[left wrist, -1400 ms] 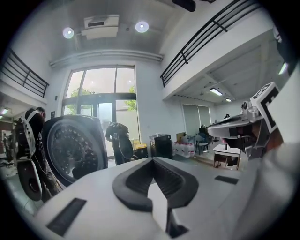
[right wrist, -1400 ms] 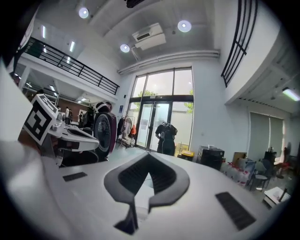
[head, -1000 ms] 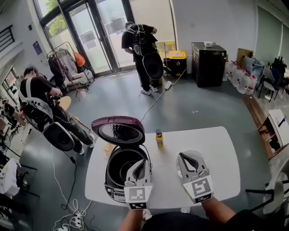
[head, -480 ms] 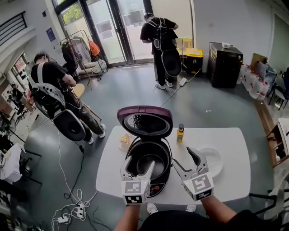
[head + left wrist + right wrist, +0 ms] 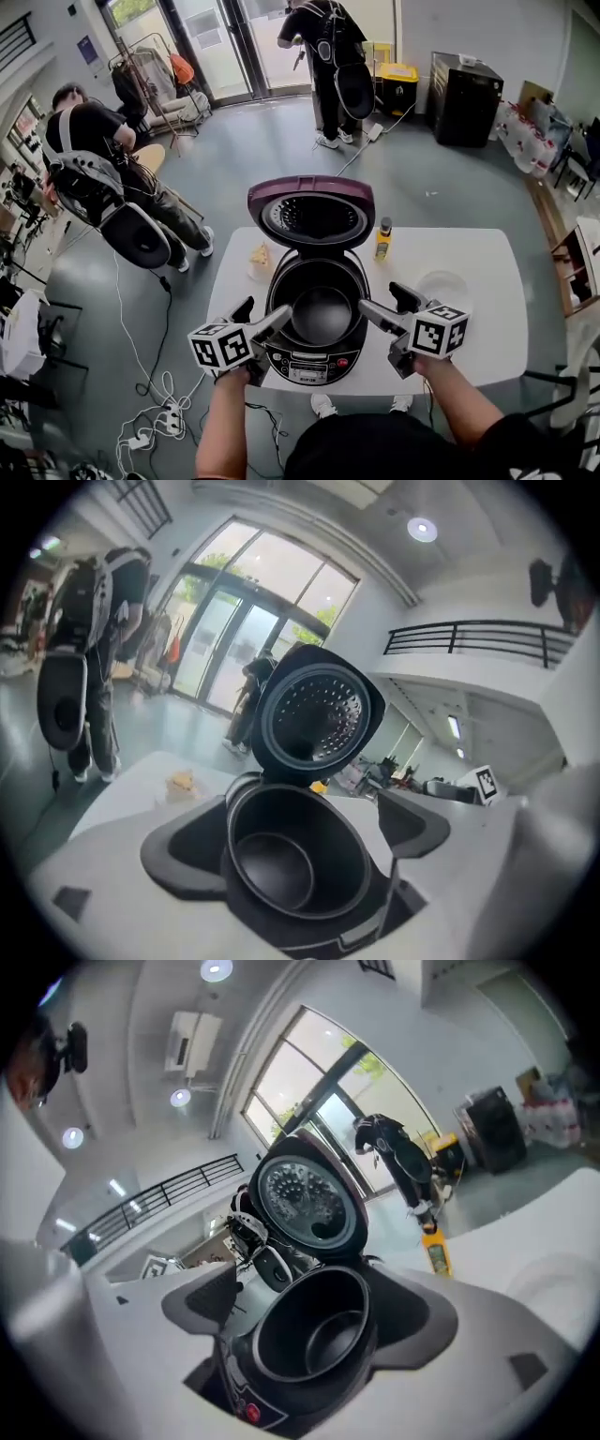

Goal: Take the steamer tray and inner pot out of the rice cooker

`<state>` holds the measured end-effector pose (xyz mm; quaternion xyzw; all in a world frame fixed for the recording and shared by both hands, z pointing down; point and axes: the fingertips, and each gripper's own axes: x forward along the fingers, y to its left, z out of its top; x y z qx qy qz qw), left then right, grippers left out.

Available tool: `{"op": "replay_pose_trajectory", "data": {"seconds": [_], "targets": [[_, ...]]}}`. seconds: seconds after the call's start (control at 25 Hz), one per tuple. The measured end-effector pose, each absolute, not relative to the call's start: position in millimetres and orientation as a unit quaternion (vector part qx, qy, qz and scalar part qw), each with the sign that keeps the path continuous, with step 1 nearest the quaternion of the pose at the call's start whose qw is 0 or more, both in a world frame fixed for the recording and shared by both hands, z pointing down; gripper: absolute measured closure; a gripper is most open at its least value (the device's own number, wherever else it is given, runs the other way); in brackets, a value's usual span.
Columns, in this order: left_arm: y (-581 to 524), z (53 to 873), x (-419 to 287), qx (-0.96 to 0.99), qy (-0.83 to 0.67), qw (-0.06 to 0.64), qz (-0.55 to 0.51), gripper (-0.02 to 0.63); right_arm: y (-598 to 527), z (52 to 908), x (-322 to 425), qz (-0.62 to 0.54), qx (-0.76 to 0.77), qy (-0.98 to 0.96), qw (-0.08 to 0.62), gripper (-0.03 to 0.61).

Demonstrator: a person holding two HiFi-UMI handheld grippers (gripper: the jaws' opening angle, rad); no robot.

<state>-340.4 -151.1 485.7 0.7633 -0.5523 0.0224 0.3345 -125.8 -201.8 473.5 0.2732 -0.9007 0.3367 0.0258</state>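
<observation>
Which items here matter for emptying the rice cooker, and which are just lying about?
For the job: rice cooker, its raised lid, the inner pot inside it.
Lying about: yellow bottle, yellowish lump, white dish (maybe the tray; unclear), all on the table.

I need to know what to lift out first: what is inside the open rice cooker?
A dark inner pot sits in the rice cooker, whose lid stands up. The pot looks empty. Whatever lies under the pot is covered by it.

White table, rice cooker, bottle, plate
</observation>
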Motion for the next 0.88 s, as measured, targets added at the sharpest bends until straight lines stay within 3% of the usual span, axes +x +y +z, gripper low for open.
{"op": "replay_pose_trajectory", "data": {"seconds": [0.32, 0.56, 0.88], "targets": [[-148, 533, -359, 0.753, -0.428, 0.497, -0.049, 0.184, -196, 510, -134, 0.541, 0.211, -0.814, -0.014, 0.158], [-153, 551, -358, 0.733, -0.369, 0.56, -0.112, 0.215, -191, 541, -144, 0.624, 0.189, -0.758, -0.024, 0.172], [-153, 554, -366, 0.723, -0.331, 0.594, -0.12, 0.259, -181, 556, -162, 0.664, 0.178, -0.725, -0.037, 0.178]]}}
